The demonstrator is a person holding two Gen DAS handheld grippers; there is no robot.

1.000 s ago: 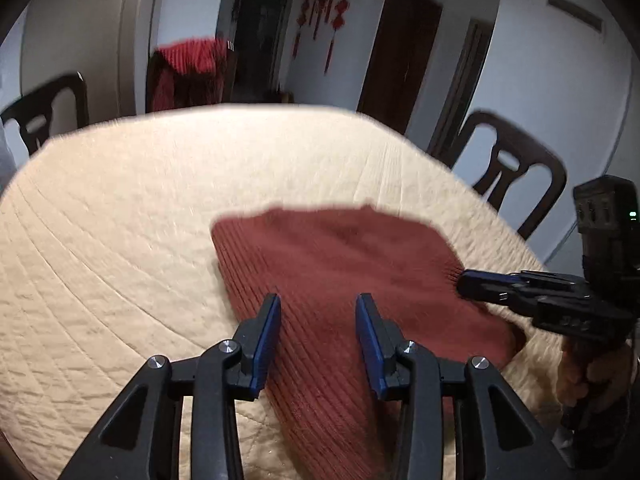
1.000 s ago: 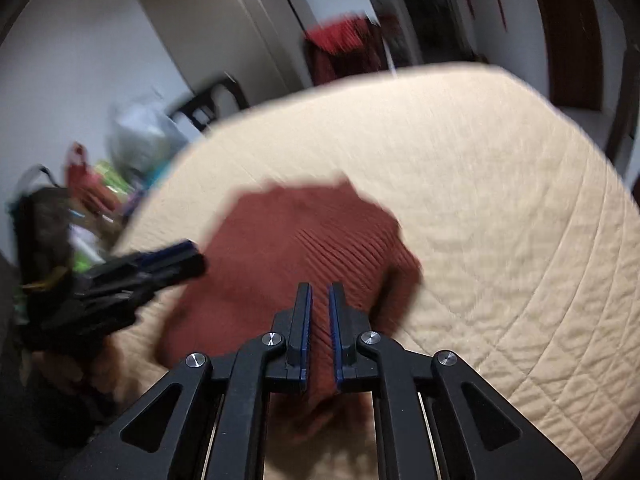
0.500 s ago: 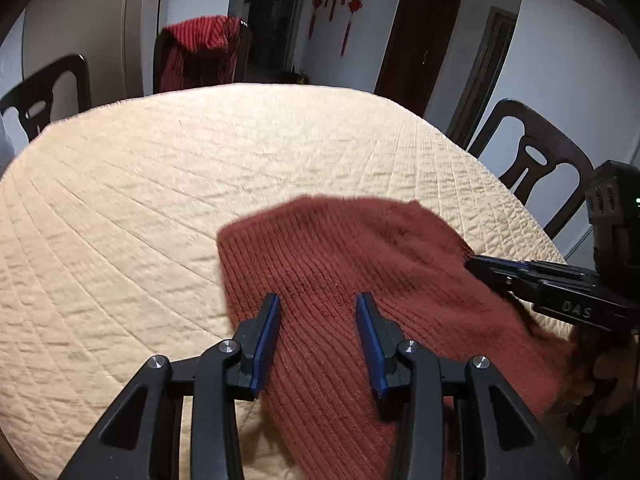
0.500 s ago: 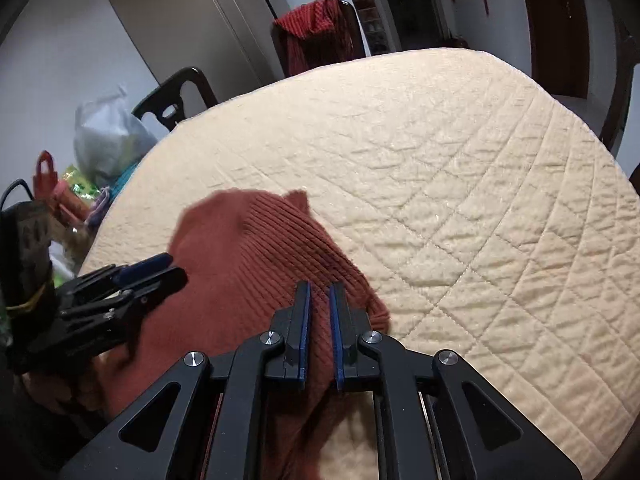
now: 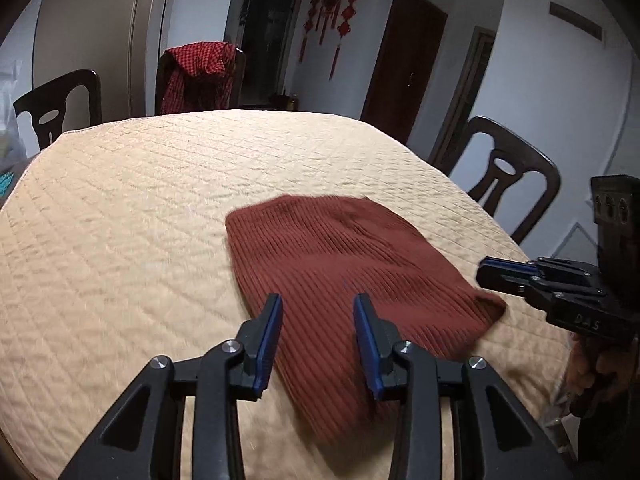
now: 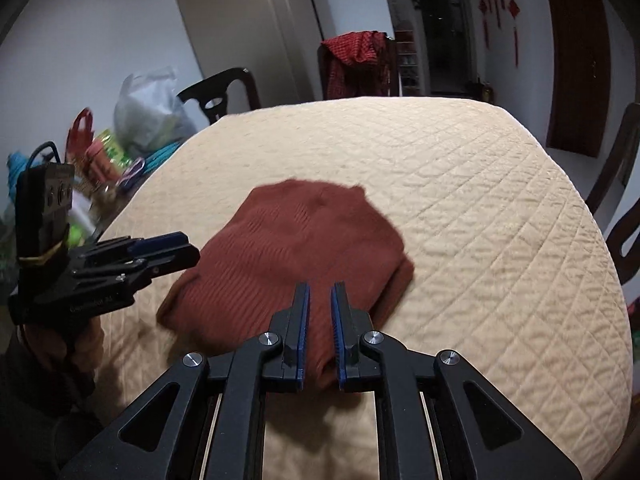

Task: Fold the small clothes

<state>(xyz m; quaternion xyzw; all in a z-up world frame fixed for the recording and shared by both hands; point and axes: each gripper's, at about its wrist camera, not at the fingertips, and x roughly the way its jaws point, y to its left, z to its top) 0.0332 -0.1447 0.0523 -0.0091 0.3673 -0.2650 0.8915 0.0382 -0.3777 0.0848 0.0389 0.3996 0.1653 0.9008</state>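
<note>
The near edge of the knit [image 5: 340, 276] is blurred and runs behind the tong fingers in both views. It lies on the quilted desk [image 5: 120, 220], lower centre of frame. Left tongs [image 5: 318, 340] stand apart, closing, clear above the knit and holding nothing. Right tongs [image 6: 320, 332] show a narrow gap with nothing clamped; whether the tips touch cloth cannot be told.
</note>
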